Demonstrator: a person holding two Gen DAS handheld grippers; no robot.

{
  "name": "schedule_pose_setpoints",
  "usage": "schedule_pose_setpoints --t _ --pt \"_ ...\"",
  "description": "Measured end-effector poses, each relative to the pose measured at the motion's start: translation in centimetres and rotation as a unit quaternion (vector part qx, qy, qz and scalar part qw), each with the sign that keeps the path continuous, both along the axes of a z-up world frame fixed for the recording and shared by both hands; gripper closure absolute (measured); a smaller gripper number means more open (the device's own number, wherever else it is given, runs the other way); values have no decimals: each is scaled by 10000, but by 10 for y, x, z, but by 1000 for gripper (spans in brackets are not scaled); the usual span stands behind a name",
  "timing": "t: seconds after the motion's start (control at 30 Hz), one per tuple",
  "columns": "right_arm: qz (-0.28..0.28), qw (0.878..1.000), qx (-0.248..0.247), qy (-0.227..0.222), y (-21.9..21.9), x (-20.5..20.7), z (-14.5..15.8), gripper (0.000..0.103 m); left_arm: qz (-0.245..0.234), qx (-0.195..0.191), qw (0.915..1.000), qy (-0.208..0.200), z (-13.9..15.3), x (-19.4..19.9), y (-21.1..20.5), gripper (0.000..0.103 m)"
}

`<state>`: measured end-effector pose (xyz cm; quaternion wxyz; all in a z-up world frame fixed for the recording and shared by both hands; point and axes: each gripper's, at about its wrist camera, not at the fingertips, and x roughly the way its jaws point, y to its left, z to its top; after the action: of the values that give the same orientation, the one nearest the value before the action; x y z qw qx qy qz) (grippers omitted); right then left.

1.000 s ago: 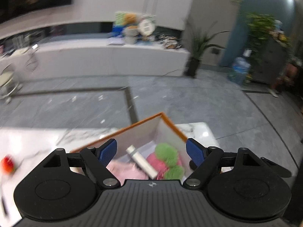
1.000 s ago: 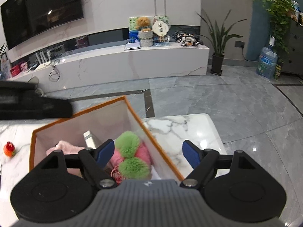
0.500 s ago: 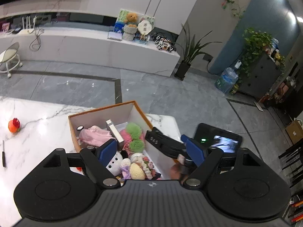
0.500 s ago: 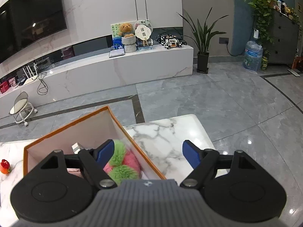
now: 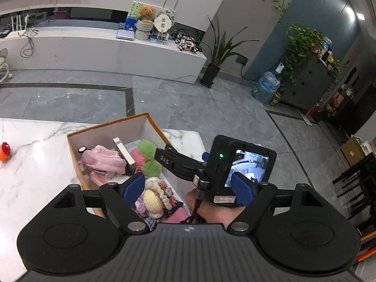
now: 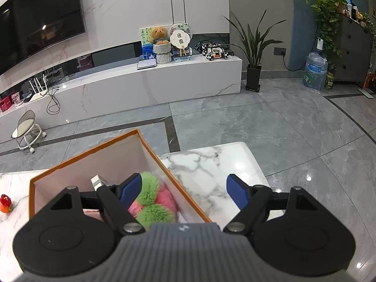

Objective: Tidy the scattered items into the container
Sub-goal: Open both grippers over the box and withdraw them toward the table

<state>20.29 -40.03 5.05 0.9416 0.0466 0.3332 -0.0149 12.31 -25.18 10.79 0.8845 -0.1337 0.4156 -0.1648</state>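
An orange-rimmed box (image 5: 108,124) (image 6: 84,151) stands on the white marble table (image 5: 35,164) (image 6: 211,164). Inside lie a pink pouch (image 5: 103,158), a silver-edged case (image 5: 122,149), a pink-and-green pompom toy (image 5: 146,157) (image 6: 150,202) and crocheted flowers (image 5: 155,196). My left gripper (image 5: 188,188) hangs open high above the box's near end, holding nothing. My right gripper (image 6: 184,189) is open too, over the box's right wall. In the left wrist view the other gripper's body with its lit screen (image 5: 244,164) and a hand (image 5: 211,209) sit right of the box.
A small red strawberry toy (image 5: 5,151) (image 6: 5,203) lies on the table left of the box. Beyond the table's far edge is grey tiled floor, a white TV bench (image 6: 141,87), a potted plant (image 6: 253,47), a water bottle (image 6: 315,70) and a small stool (image 6: 28,129).
My left gripper rose and drew back, bringing the whole box, its contents and the right gripper into view. The right gripper lifted and shifted slightly right. Both stayed open.
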Motion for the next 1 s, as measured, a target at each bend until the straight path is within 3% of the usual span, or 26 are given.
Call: schedule_pose_setpoints --t 0.27,0.57,0.67,0.8,1.0 --pt "35 10000 3 -15 3 -1 2 22 -71 70 9999 14 -2 -4 -4 8" --pt "76 10000 -38 -46 12 0 7 22 248 94 9996 97 -9 3 21 8" --pt "143 9998 -65 -148 23 -2 12 22 434 163 9989 90 -18 4 43 8" --pt "239 9992 -102 -298 39 -5 18 22 758 -137 9970 -89 -28 5 91 8" --pt "384 9978 -156 -524 64 -9 27 22 1174 365 9913 -479 -38 0 158 8"
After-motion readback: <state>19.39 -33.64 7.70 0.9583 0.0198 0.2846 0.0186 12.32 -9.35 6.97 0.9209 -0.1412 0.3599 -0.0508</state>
